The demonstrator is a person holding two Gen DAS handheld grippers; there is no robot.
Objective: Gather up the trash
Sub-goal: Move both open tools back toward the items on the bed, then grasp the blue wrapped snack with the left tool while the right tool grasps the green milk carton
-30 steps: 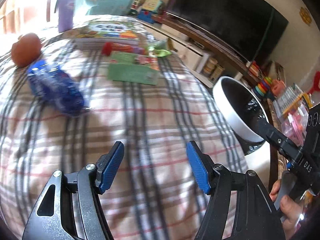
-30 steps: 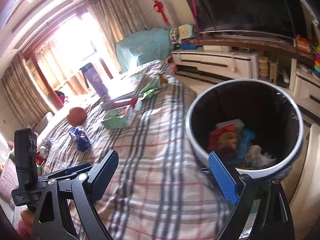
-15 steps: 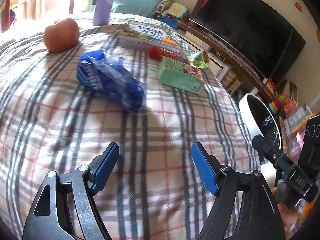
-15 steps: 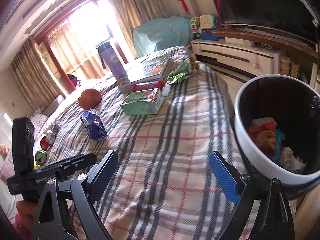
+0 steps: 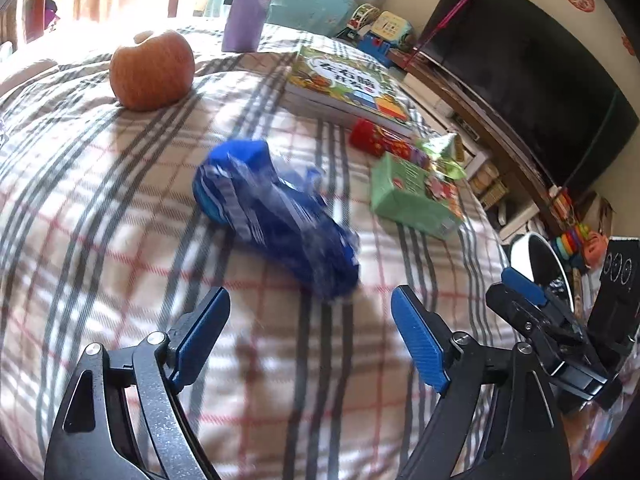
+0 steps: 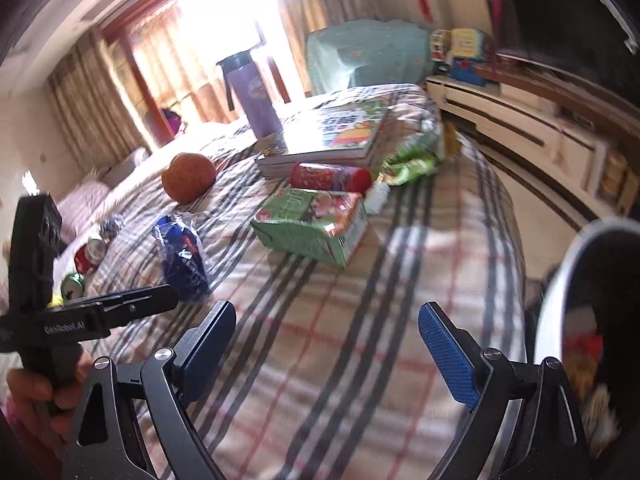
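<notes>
the blue wrapper (image 5: 276, 216) lies on the plaid cloth (image 5: 120, 240) covering the bench, just ahead of the left tool (image 5: 310, 340) and roughly in line with the gap between its pads. left tool: jaws spread wide, nothing between them. right tool (image 6: 326, 340): also spread wide and empty, held near the bin (image 6: 554, 312), which stands off the bench's right edge with some trash already inside.

handling, judged: the wrapper looks like thin crinkled plastic film, light, soft, probably a bit slick. it should crush flat under the pads rather than resist. best hold seems to be across the bunched middle, where the film is thickest; a pinch on a loose end could slip or tear free. likely no fragility concern.

appearance: deep blue, glossy, with white print, creased and puffed, long axis running from far left to near right in the left view. edges are blurred, so the print is unreadable. an apple (image 5: 152, 70) sits well beyond it; a green box (image 5: 414, 196) lies to its right, apart.
</notes>
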